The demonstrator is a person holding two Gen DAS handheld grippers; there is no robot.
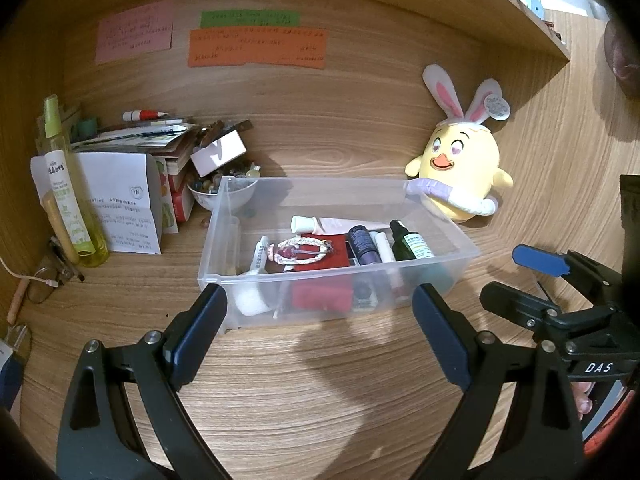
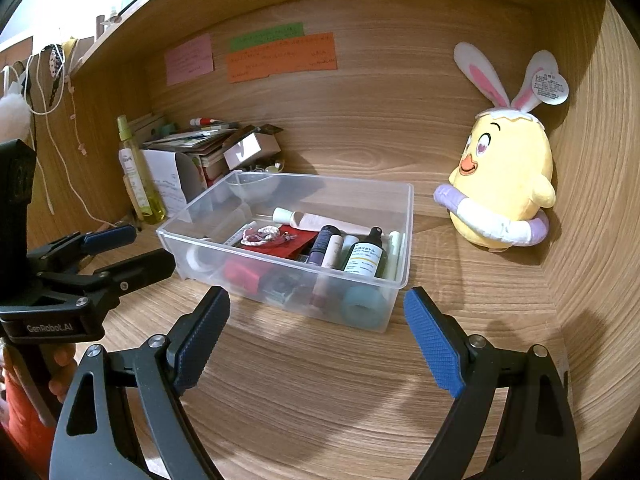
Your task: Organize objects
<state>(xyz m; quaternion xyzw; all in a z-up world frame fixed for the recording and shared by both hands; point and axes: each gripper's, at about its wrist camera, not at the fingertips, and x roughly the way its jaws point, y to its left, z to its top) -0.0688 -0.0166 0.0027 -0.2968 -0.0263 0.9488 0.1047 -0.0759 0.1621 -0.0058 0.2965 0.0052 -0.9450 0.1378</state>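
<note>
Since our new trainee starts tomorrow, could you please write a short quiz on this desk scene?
1. True or false: the left gripper holds a bottle.
2. Which toy sits to the right of the clear bin? A) teddy bear B) yellow chick C) toy car
3. What colour is the box under the braided hair clip?

Key:
1. False; both the left and the right gripper are open and empty.
2. B, the yellow chick with bunny ears.
3. Red; the red box lies in the bin.
</note>
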